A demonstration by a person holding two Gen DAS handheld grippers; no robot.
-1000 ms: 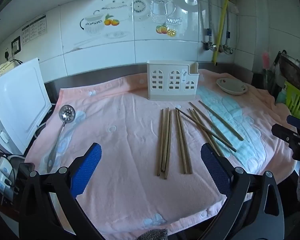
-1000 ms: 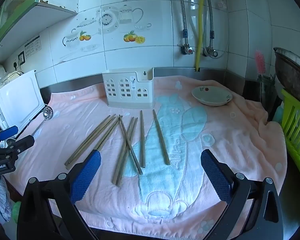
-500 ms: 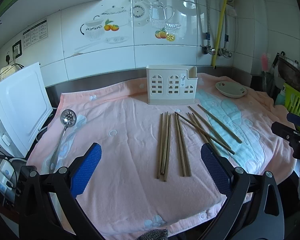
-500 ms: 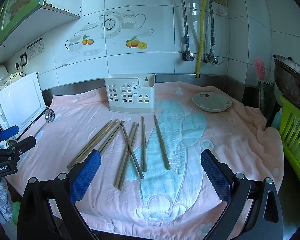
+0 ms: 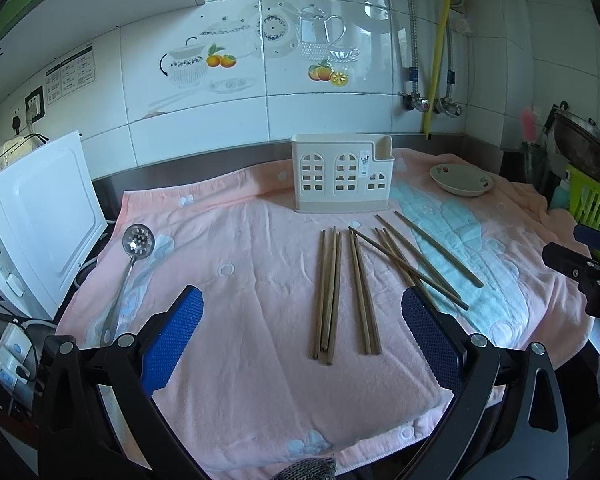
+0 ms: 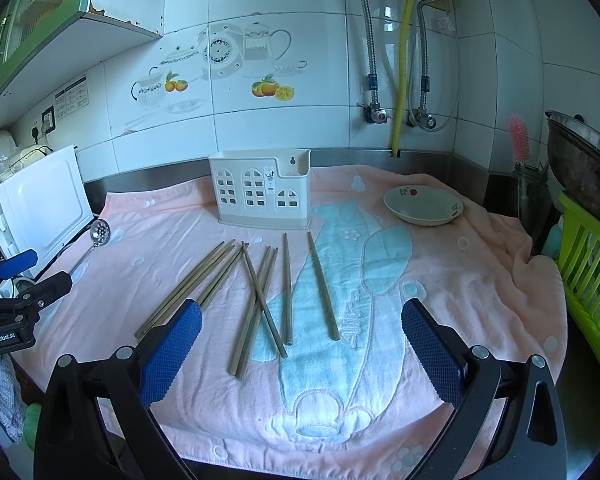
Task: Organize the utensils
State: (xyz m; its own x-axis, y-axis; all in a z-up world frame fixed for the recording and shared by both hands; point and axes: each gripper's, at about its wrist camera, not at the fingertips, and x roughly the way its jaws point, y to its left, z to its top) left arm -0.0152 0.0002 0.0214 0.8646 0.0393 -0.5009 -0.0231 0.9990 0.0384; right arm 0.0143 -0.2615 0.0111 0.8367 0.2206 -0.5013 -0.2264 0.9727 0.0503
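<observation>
Several wooden chopsticks [image 5: 364,292] lie loose on a pink towel [image 5: 240,280], also seen in the right wrist view [image 6: 260,296]. A cream utensil holder [image 5: 340,178] with window cut-outs stands upright behind them, also in the right wrist view [image 6: 262,194]. A slotted metal spoon [image 5: 134,248] lies at the towel's left edge. My left gripper [image 5: 302,340] is open and empty, above the towel's near side before the chopsticks. My right gripper [image 6: 300,350] is open and empty, near the chopsticks' front ends.
A small white dish [image 6: 422,205] sits on the towel at the back right. A white appliance [image 5: 36,216] stands to the left. A green rack [image 6: 588,276] and a metal pot [image 6: 580,152] stand at the right. The tiled wall with pipes is behind.
Both views have risen and tilted up slightly; the chopsticks and holder sit a bit lower and farther. Nothing on the towel has moved.
</observation>
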